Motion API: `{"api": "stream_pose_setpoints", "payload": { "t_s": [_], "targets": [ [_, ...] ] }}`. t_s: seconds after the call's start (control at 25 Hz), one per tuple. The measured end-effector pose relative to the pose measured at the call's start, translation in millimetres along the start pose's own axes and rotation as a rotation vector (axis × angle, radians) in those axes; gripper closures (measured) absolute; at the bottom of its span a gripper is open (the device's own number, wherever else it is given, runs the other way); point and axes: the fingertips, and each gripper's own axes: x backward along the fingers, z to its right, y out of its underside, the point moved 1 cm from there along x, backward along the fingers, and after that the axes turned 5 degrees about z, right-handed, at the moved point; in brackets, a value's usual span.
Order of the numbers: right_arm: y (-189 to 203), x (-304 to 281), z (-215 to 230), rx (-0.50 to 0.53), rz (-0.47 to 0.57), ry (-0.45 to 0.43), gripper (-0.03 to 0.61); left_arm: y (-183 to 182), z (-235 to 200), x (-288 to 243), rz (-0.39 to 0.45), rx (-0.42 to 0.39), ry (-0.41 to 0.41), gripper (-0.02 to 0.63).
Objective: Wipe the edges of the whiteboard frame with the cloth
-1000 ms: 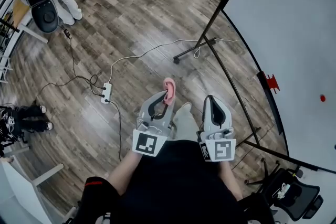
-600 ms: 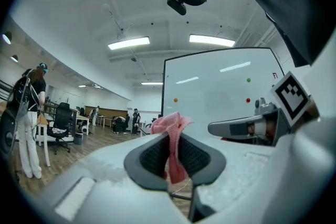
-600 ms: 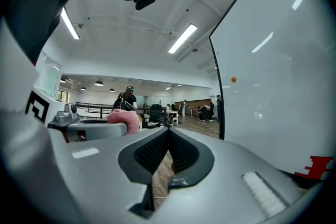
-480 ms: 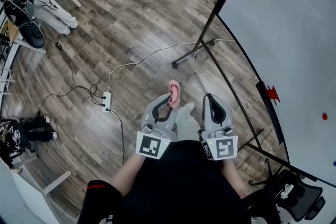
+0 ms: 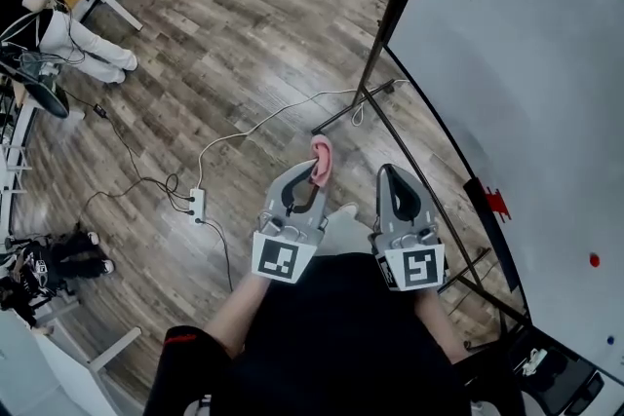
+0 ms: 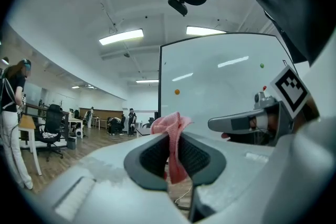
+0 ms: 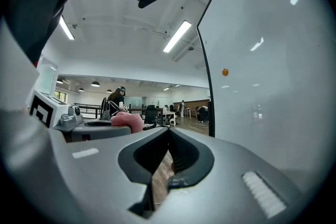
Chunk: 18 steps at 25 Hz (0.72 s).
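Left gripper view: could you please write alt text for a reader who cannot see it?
The left gripper is shut on a pink cloth, which sticks up from between its jaws. Behind it stands a whiteboard with a dark frame.

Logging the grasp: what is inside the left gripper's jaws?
A pink cloth, pinched by the left gripper; its top bunches above the shut jaws. The part pinched at the tips is covered.
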Motion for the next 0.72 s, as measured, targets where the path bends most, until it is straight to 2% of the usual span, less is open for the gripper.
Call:
{"api": "stream_pose_setpoints", "payload": {
  "t_s": [0.2,0.36,0.52,0.72],
  "targets": [
    [-1,-7,31,0.008,-0.004,0.022,0.577,13,5,-34,-0.031,0.062,-0.013,0.572],
    [4,-13,59,-0.01,-0.012,0.079,0.577,17,8,-66,-0.044,0.034,0.05,0.572],
    [10,-28,82,-0.003,-0.026,0.136,0.577,25,-1,-100,-0.056,0.071,0.097,0.572],
    [13,-53,109,0.003,-0.047,0.225,0.577,37,-19,-152,-0.072,0.076,0.184,0.572]
  ]
}}
